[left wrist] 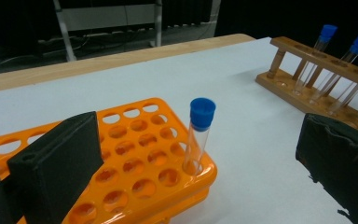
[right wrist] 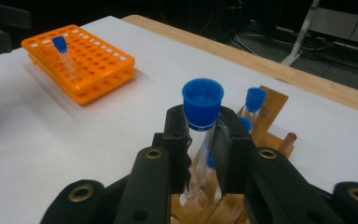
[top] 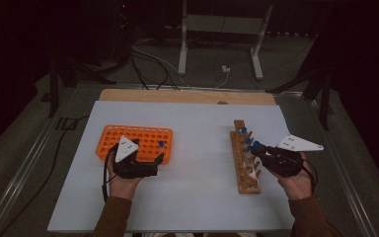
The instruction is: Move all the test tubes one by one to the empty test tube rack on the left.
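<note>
Left gripper point(top: 148, 165), jaws wide, sits at the near edge of the orange plastic grid rack point(top: 133, 141); one blue-capped clear tube point(left wrist: 198, 135) stands in its corner hole. Right gripper point(right wrist: 201, 140) clamps another blue-capped tube point(right wrist: 201, 122) over the wooden peg rack point(top: 245, 157). No legible writing.

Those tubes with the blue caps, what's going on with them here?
A person holds a claw in each hand at a white table. The right claw is shut on a blue-capped tube at the wooden rack, which has more capped tubes in it. The left claw is open beside the orange rack, where one tube already stands in a corner hole. It looks like tubes are going from the wooden rack to the orange one.
</note>
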The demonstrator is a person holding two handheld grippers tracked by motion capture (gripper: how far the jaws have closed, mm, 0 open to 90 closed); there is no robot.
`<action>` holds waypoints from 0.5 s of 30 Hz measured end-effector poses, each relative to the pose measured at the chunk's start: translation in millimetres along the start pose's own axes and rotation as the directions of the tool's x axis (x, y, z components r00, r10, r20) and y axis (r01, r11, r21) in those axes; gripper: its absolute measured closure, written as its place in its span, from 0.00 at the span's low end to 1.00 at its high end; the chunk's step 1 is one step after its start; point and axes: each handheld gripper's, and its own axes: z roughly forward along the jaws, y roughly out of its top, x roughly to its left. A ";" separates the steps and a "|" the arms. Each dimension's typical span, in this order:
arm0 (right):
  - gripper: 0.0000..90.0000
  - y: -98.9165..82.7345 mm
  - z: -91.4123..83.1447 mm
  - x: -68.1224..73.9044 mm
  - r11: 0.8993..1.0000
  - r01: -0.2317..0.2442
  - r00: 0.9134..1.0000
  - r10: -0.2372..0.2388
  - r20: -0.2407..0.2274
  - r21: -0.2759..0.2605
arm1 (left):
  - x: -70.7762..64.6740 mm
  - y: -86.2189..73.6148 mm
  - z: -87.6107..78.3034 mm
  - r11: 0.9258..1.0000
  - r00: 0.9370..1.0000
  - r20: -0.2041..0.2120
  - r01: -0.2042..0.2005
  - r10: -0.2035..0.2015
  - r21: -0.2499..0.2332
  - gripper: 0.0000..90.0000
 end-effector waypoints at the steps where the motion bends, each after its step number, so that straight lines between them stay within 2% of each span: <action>1: 0.85 1.8 -0.6 0.4 1.000 0.002 1.000 -0.002 0.000 -0.002 | -0.7 1.1 0.2 1.000 1.000 0.003 0.000 0.000 -0.003 0.01; 9: 0.85 14.1 -4.7 5.1 1.000 0.014 1.000 -0.014 -0.003 -0.026 | -9.3 11.9 1.7 1.000 0.999 0.028 -0.014 0.014 -0.023 0.01; 15: 0.85 20.1 2.1 12.1 0.999 0.027 0.999 -0.027 -0.022 -0.029 | -17.9 18.5 4.9 0.999 0.998 0.053 -0.027 0.029 -0.034 0.01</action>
